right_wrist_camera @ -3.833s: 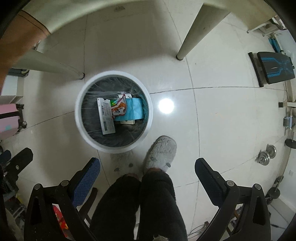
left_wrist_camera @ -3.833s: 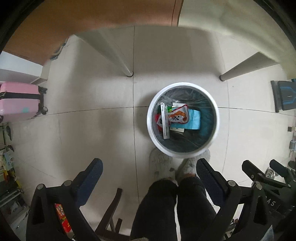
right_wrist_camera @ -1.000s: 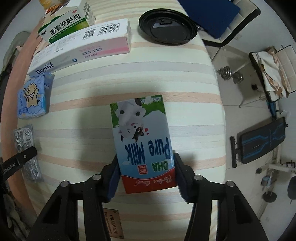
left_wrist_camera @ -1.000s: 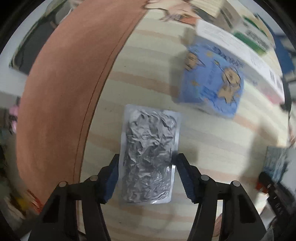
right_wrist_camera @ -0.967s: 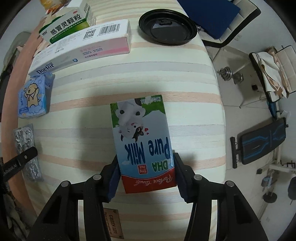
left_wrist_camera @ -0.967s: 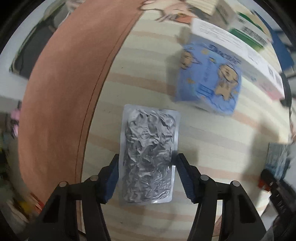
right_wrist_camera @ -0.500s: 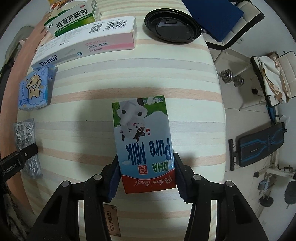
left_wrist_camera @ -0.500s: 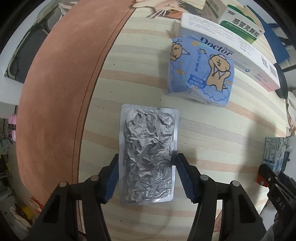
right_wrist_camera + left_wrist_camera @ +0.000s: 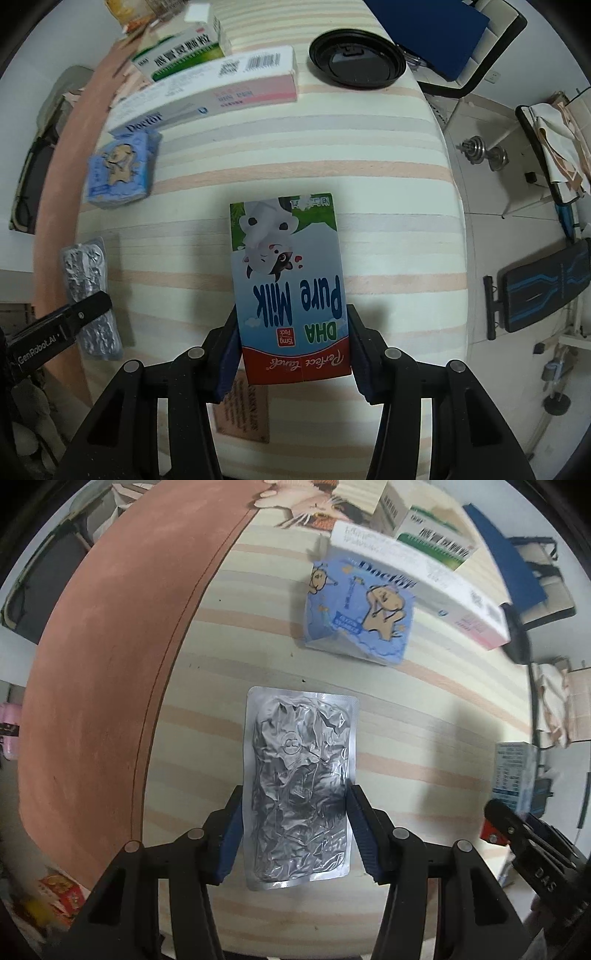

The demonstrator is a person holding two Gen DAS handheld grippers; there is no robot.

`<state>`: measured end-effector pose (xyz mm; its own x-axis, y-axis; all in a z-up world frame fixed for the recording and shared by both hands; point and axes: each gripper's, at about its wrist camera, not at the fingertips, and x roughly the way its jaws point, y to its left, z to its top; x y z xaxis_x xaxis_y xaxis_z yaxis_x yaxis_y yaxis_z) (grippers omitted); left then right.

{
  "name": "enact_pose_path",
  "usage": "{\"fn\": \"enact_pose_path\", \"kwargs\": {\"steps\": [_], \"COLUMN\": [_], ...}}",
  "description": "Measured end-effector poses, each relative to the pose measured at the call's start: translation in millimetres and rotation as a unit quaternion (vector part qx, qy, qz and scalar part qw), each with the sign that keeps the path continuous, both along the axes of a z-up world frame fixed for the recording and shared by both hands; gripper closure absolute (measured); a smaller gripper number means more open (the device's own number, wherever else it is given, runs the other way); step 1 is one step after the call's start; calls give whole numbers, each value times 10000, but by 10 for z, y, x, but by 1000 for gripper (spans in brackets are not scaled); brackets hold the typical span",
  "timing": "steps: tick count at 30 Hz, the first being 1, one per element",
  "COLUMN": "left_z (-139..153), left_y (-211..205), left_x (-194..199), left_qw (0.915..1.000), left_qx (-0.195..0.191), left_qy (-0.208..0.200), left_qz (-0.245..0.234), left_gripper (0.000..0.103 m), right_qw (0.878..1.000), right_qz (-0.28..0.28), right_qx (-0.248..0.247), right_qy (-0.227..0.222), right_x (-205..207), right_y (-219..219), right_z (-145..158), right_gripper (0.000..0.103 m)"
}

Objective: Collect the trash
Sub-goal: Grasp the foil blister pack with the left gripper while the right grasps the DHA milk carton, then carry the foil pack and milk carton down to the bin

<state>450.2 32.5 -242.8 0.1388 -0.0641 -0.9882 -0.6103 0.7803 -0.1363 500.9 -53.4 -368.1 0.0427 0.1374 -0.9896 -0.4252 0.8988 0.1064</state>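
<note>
Both grippers point straight down. The left gripper (image 9: 295, 825) has just been closing its jaws, and the blue pads (image 9: 232, 825) now press the two long edges of a foil pack (image 9: 299, 771) between them. The right gripper (image 9: 291, 349) has its pads (image 9: 229, 350) clamped on both sides of a milk carton (image 9: 290, 291), near its red end. One left finger (image 9: 61, 328) shows at the left edge of the right wrist view
</note>
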Motion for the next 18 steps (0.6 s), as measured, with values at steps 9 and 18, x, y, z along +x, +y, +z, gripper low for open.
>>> {"fn": "enact_pose_path", "kwargs": {"steps": [9,18], "left_z": [409,760], "left_y": [-10,-186], "left_x": [-528,-1339], "left_qw": [9983,9926], "left_qx": [-122,-174], "left_qy": [-572,-1155], "left_qz": [-50,-323], "left_gripper": [52,52], "right_qw": [9992,9975], "right_qz": [35,19], "right_qx": [349,599], "right_qy": [-174,-372], "right_x": [-358,-1379], "right_y": [-74,-123], "right_z": [328,632], "right_gripper": [51,51]}}
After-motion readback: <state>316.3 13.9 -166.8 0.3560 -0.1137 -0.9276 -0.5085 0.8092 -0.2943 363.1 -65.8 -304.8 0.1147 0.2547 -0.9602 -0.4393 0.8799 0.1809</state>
